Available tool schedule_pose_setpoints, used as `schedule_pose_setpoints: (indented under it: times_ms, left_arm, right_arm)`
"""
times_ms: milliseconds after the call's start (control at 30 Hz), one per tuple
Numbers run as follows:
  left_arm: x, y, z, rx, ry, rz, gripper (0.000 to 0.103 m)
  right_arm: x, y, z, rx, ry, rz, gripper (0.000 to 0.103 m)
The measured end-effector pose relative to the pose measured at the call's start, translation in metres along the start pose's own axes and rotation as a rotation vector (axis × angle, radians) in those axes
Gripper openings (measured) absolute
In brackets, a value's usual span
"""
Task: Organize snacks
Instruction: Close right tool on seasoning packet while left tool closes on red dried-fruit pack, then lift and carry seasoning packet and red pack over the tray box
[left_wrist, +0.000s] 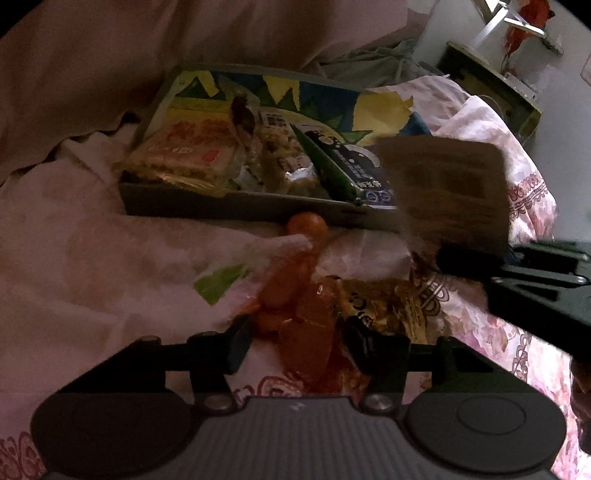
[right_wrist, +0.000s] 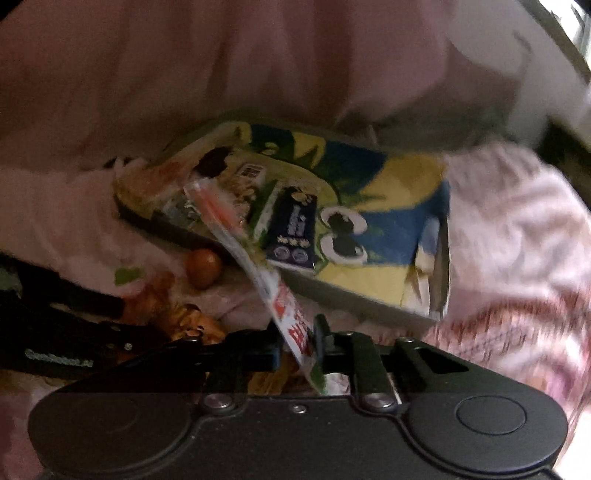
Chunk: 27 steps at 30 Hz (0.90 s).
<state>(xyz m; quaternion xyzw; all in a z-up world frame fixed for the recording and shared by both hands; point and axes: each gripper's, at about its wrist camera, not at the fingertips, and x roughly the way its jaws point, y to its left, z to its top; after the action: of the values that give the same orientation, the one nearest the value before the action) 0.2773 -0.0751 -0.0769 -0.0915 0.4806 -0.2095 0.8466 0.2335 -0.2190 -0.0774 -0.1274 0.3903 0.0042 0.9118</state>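
While the right claw clamps a flat packet, the left claw straddles an orange wrapper, unclamped.

Tray: grey rim, lining showing blue, yellow and green cartoon shapes. Bedsheet: pale pink, showing darker pink floral print. Round snack beside tray's near edge: orange. Packet in right claw: white, showing red lettering. Claws: black.

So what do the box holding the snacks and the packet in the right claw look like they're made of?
The box looks like cardboard: thin, stiff grey walls, a matt finish, and a printed picture lining the inside. The packet pinched in the right claw looks like thin plastic film: flat, glossy, and printed in red and white, though motion blur leaves that open.
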Motion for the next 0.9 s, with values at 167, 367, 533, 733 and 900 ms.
schedule_pose_setpoints:
  times_ms: [167, 367, 533, 733, 900]
  left_arm:
    - [-0.004, 0.003, 0.000, -0.027, 0.019, 0.005, 0.058]
    - [-0.008, 0.006, 0.000, -0.048, 0.040, 0.004, 0.059]
    - [-0.004, 0.005, 0.001, -0.045, 0.040, 0.008, 0.060]
    - [-0.002, 0.005, 0.001, -0.036, 0.041, 0.004, 0.062]
    - [0.000, 0.005, 0.001, -0.037, 0.041, -0.005, 0.067]
  right_arm:
    - [-0.004, -0.023, -0.006, 0.208, 0.058, 0.072, 0.015]
    - [-0.004, -0.049, -0.005, 0.410, 0.094, 0.175, 0.015]
    - [0.005, -0.052, -0.004, 0.420, 0.103, 0.187, 0.015]
    - [0.014, -0.043, 0.002, 0.372, 0.076, 0.167, 0.017]
    - [0.019, -0.037, 0.001, 0.325, 0.067, 0.132, 0.017]
